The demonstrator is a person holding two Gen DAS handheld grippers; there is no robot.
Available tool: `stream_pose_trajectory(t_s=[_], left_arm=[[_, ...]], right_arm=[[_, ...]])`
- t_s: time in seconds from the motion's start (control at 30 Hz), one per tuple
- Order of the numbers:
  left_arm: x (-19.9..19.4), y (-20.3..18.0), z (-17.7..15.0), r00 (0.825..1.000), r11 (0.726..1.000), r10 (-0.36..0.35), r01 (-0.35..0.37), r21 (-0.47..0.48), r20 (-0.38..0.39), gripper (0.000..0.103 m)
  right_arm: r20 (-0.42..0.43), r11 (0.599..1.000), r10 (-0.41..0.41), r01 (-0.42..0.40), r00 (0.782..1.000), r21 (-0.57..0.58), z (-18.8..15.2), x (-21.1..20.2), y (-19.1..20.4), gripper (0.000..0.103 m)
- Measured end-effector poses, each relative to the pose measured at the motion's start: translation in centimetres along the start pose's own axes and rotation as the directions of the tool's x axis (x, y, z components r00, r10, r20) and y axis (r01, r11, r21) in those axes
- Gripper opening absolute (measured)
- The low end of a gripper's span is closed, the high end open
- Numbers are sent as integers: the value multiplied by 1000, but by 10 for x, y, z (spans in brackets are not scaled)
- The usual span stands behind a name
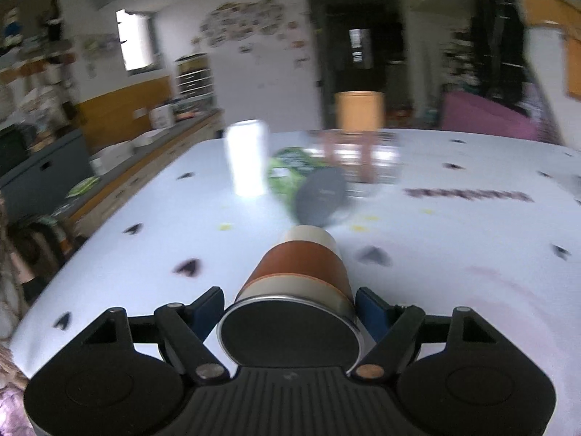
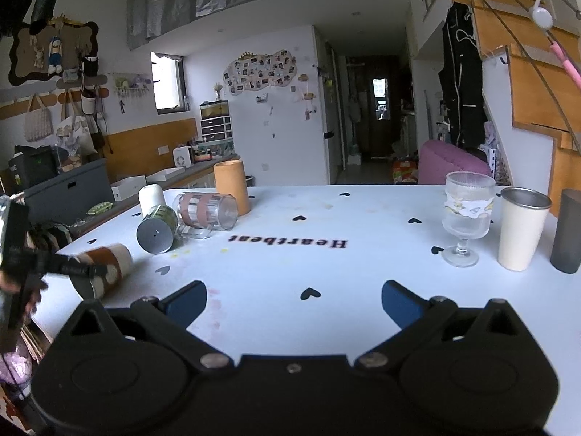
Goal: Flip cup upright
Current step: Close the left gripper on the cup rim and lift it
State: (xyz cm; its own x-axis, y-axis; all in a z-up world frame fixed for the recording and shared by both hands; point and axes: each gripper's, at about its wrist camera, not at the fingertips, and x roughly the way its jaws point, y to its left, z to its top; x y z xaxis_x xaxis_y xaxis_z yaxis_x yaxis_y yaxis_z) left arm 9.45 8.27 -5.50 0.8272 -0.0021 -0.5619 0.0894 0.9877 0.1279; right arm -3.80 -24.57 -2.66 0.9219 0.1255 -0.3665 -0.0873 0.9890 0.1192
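Observation:
A white cup with a brown sleeve (image 1: pixel 305 272) lies on its side between the blue pads of my left gripper (image 1: pixel 290 309), its dark mouth toward the camera. The left gripper is shut on it near the rim. In the right wrist view the same cup (image 2: pixel 109 265) lies at the table's left edge with the left gripper (image 2: pixel 72 270) on it. My right gripper (image 2: pixel 294 299) is open and empty, low over the white table (image 2: pixel 326 261) near its front.
A green cup (image 2: pixel 158 227) and a clear striped glass (image 2: pixel 207 214) lie on their sides at the left. A white cup (image 2: pixel 151 196) and an orange cylinder (image 2: pixel 231 186) stand behind them. At the right stand a stemmed glass (image 2: pixel 466 214), a cream tumbler (image 2: pixel 521 227) and a grey cylinder (image 2: pixel 568 230).

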Motion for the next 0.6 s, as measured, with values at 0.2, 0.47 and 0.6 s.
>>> stream_pose_trajectory(t_s=[0.2,0.47,0.6], left_arm=[[-30,-64,-16,985,979,-169,163,121,42,79],[-46,-140,-24,908,884,-415,388,262,54,79],[-50,-160,-27,880,847,-471,430,312,67,80]], right_arm=[[-16,999,7,-6,1000,31,2,2,-9,103],[-53,995,17,-12,998,98,11,17,-26,103],[-112,989,11,5,994,145,21,45,-37,103]])
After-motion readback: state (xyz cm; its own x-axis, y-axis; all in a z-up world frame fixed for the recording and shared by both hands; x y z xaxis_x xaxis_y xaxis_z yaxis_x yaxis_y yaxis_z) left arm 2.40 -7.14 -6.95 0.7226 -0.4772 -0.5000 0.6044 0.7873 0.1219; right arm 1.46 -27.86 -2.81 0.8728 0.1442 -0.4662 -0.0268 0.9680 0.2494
